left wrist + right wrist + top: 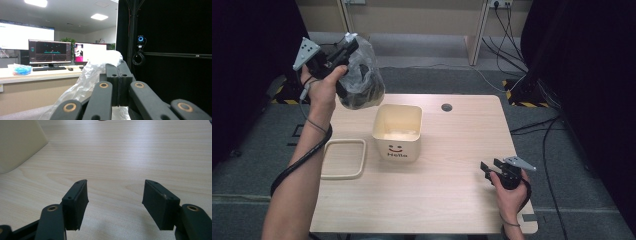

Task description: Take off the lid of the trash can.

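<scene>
My left gripper [348, 46] is raised above the table's far left corner and is shut on the top of a clear plastic bag [362, 82] with dark contents. The bag hangs just left of and above a cream bin [397, 147] printed with a smiley face and "Hello", which stands open on the wooden table [447, 200]. In the left gripper view the jaws [119, 68] meet, with crumpled bag film [100, 61] pinched between them. My right gripper [488, 168] rests low at the table's near right, open and empty. Its jaws [115, 195] stand wide over bare wood, with the bin's wall [17, 142] at the far left.
A cream rectangular rim [362, 159] lies flat on the table left of the bin. A round cable hole [446, 107] sits near the far edge. Cables [532, 125] trail on the floor to the right. Desks with monitors [50, 51] stand beyond the left gripper.
</scene>
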Demonstrator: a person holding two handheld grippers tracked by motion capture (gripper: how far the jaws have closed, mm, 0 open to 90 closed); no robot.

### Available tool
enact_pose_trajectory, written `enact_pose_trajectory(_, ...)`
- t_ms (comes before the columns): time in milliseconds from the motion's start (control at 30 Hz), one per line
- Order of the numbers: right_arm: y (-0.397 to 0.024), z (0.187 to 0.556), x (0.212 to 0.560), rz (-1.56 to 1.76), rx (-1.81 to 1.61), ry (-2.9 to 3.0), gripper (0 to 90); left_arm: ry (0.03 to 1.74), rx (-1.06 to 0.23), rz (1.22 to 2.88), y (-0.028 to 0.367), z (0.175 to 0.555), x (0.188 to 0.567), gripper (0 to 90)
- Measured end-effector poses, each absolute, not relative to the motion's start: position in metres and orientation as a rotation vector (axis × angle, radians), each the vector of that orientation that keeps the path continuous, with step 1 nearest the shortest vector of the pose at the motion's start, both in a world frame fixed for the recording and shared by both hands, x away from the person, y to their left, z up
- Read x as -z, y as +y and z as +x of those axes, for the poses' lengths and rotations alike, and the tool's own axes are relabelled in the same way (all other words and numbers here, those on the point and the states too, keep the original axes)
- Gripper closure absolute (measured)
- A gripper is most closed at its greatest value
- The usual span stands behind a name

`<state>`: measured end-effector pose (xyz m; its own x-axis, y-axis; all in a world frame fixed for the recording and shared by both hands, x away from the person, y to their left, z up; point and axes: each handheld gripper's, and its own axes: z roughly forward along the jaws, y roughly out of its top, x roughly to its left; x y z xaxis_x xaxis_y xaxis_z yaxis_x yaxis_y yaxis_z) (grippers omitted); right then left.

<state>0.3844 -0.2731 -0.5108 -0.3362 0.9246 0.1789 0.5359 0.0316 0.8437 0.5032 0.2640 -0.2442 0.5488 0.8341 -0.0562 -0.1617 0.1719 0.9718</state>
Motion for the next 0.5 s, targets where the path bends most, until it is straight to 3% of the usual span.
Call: enact_pose_trajectory(500,-0.274,0.384,0.511,1.48,-1.242,1.892,36.9,0.753,-0.799,1.198,0.277,0.511,0.259,90.0)
